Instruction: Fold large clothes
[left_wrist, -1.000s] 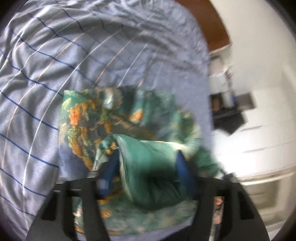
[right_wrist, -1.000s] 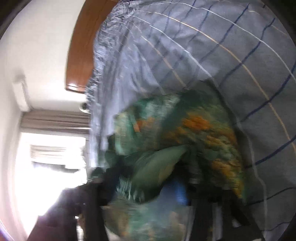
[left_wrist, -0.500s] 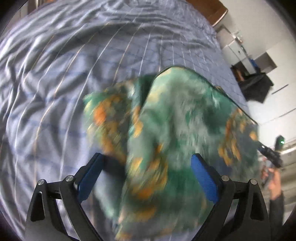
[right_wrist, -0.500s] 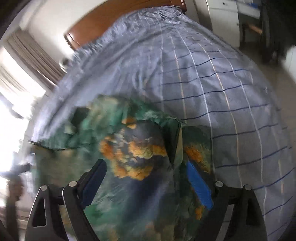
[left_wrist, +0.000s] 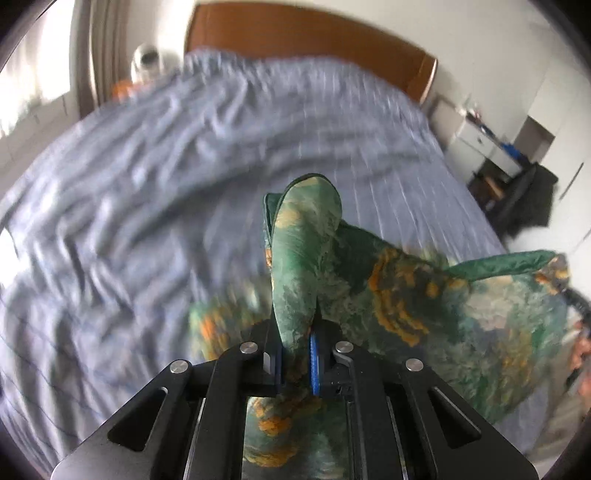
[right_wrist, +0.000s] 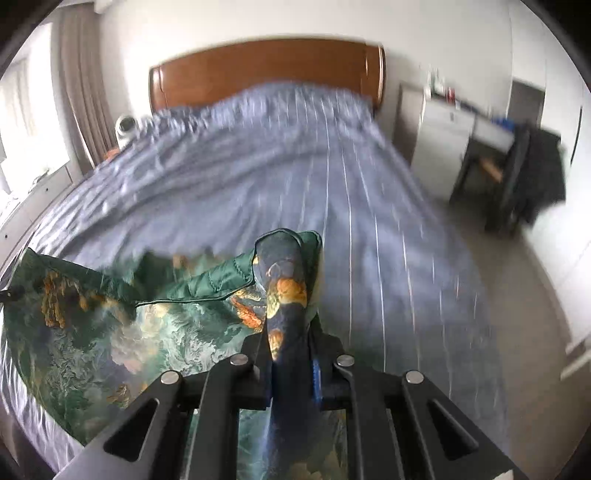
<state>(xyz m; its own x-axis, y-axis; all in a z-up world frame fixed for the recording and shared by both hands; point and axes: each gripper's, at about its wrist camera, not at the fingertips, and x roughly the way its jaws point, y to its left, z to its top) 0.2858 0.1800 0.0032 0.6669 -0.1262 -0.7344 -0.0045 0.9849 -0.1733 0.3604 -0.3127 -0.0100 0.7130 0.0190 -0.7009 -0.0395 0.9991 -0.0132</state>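
And both tools have just bitten down! A second ago the left tool (left_wrist: 297, 354) stood spread wide around the green and orange printed garment (left_wrist: 424, 306) as it lay bunched on the bed (left_wrist: 155, 192); now its blue pads are pressed together on a pinched ridge of that cloth, which pokes up past the tips. Moving right, the fabric stretches off from that pinch as a hanging sheet, its far edge taut toward the other side. Over on the right tool (right_wrist: 291, 363), same story: open half a second back, now clamped on another fold of the garment, with the striped bedding and the wooden headboard (right_wrist: 266, 70) swung into view ahead. The cloth looks lifted clear of the mattress between the two pinches, so my read is that the grasp is done and the spreading out can begin.
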